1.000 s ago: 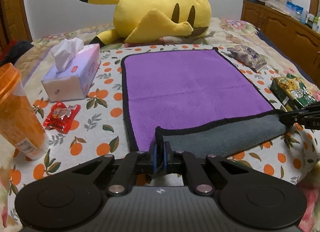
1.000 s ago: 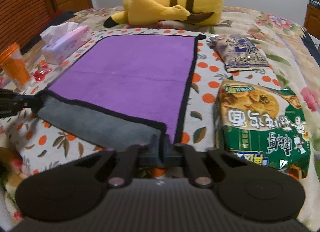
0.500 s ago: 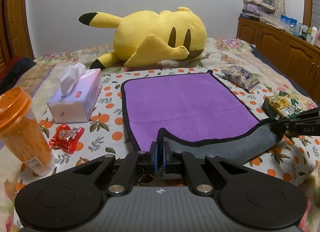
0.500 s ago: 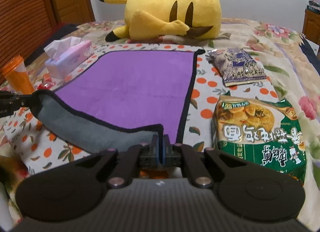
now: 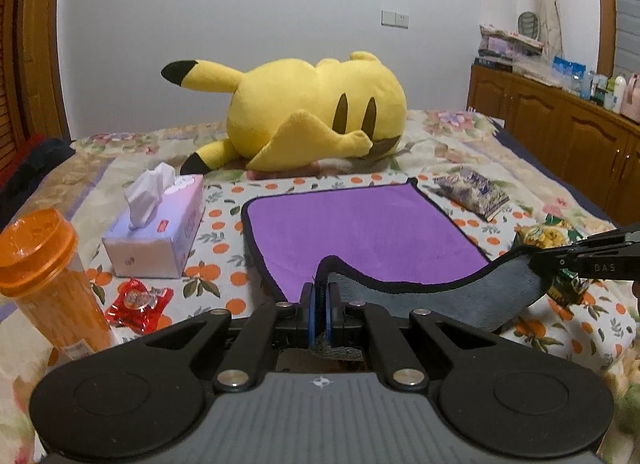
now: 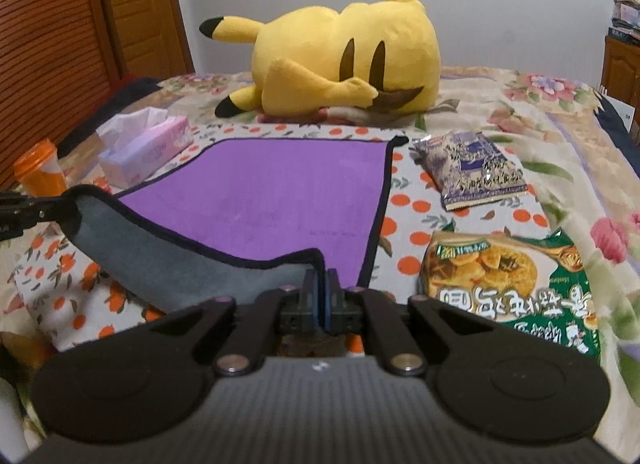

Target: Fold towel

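Bed [image 5: 460, 151] with orange-print sheet carries everything. Purple towel [image 5: 360, 223] lies flat mid-bed, far edge toward the yellow plush [image 5: 316, 111]; near edge lifted, grey underside showing, sagging between the two corners. Tissue box [image 5: 156, 240], orange cup [image 5: 44, 276] and snack bags [image 6: 508, 284] sit off to the sides, clear of the fold path. Left gripper [image 5: 319, 304] fingers pinching the near-left corner, right gripper [image 6: 319, 296] fingers pinching the near-right corner, so the edge can travel over evenly. Versus a second ago: near edge is raised higher off the bed, more grey exposed.
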`<action>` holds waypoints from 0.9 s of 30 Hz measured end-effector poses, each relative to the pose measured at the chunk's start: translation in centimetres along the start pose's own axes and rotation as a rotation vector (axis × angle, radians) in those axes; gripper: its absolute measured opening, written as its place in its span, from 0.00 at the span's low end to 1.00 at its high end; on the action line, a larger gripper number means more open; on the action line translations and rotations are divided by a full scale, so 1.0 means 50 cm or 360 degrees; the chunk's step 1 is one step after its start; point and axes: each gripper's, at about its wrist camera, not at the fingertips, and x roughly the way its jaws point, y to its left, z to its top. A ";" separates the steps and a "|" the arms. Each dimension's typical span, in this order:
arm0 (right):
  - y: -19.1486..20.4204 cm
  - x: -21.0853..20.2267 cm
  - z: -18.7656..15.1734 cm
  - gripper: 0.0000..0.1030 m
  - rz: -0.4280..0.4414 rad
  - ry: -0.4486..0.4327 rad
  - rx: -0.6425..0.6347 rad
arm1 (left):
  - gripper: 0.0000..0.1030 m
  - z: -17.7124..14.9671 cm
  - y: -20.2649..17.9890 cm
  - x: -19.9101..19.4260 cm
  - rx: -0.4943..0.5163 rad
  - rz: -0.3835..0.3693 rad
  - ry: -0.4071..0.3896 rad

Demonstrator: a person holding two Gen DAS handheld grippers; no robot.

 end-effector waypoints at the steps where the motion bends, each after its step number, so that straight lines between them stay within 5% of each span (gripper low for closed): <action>1: 0.000 -0.002 0.002 0.03 0.0002 -0.0012 0.0000 | 0.05 0.002 0.000 -0.002 -0.0001 0.0001 -0.0010; 27: -0.010 0.021 0.044 0.03 0.0012 -0.0129 -0.0069 | 0.05 0.025 0.013 0.033 0.0005 0.0014 -0.0051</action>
